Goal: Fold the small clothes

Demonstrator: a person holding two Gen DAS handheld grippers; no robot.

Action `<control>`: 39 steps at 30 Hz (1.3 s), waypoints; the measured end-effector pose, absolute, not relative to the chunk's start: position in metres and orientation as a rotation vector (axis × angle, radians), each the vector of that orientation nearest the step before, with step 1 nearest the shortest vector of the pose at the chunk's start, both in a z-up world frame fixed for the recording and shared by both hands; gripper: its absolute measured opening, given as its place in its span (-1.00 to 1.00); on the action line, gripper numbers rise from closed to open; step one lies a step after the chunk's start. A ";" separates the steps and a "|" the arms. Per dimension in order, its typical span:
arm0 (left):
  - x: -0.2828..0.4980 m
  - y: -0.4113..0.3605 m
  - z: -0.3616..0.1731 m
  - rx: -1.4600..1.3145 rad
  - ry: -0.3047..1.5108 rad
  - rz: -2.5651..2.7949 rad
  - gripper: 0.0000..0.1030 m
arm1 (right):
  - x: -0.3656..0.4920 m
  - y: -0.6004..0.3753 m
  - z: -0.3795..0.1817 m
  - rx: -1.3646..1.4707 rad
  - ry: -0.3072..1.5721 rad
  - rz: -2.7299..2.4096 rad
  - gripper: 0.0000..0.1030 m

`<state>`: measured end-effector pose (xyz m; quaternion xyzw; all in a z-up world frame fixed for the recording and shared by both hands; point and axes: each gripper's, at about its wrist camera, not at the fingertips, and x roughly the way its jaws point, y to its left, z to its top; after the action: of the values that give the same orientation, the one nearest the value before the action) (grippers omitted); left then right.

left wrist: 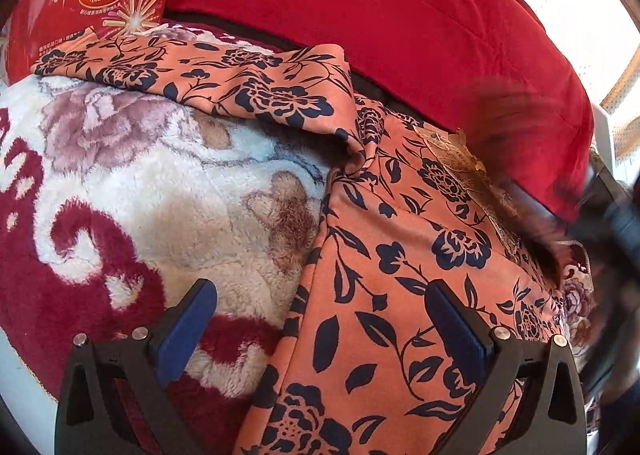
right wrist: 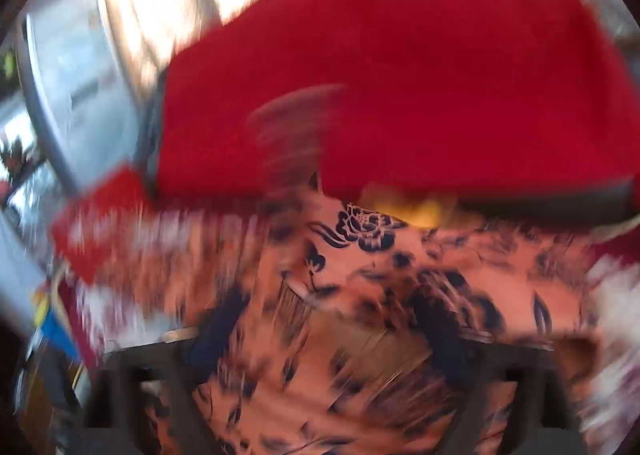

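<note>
1. The garment point(left wrist: 400, 255), orange with dark blue flowers, lies on a fleecy blanket point(left wrist: 140, 183) and fills the lower right and middle of the left wrist view. A sleeve-like part runs off to the upper left, toward a red egg-roll tin point(left wrist: 92, 3).
2. A gold trim point(left wrist: 460, 159) shows at the garment's right edge, beside a red cushion point(left wrist: 400, 15) in the upper part of the frame.
3. The left claw point(left wrist: 320, 319) stands wide, gripping nothing; one pad is over the blanket, the other over the cloth.
4. The right wrist view is badly smeared. The right claw point(right wrist: 320, 339) sits low in the frame over the garment point(right wrist: 360, 255); I cannot tell whether it is wide, narrow or holding cloth.
5. My judgement is that folding is at an early stage. The sleeve part is spread out, the body looks mostly flat, and no neat packet shows.
6. Left to do, likely: bring the sleeve in, fold the body over, and smooth it.
</note>
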<state>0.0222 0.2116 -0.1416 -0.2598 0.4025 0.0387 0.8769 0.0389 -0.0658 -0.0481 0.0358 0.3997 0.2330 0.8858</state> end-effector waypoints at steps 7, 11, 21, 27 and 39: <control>0.021 0.214 -0.144 -0.531 0.847 0.093 1.00 | 0.016 -0.124 -0.070 0.159 0.827 0.437 0.74; 0.023 0.203 -0.138 -0.526 0.840 0.025 1.00 | 0.001 -0.165 -0.079 0.182 0.772 0.398 0.74; 0.107 0.179 -0.083 -0.841 0.815 -0.197 0.99 | -0.011 -0.186 -0.110 0.163 0.735 0.380 0.82; 0.173 0.180 -0.123 -1.012 0.941 -0.098 0.85 | -0.010 -0.195 -0.111 0.222 0.724 0.417 0.83; 0.200 0.176 -0.147 -0.937 1.021 0.013 -0.90 | -0.010 -0.193 -0.112 0.218 0.722 0.414 0.83</control>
<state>0.1996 0.1761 -0.1469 -0.4317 0.4708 0.0060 0.7694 -0.0104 -0.1930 -0.1116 0.1057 0.3500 0.2009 0.9088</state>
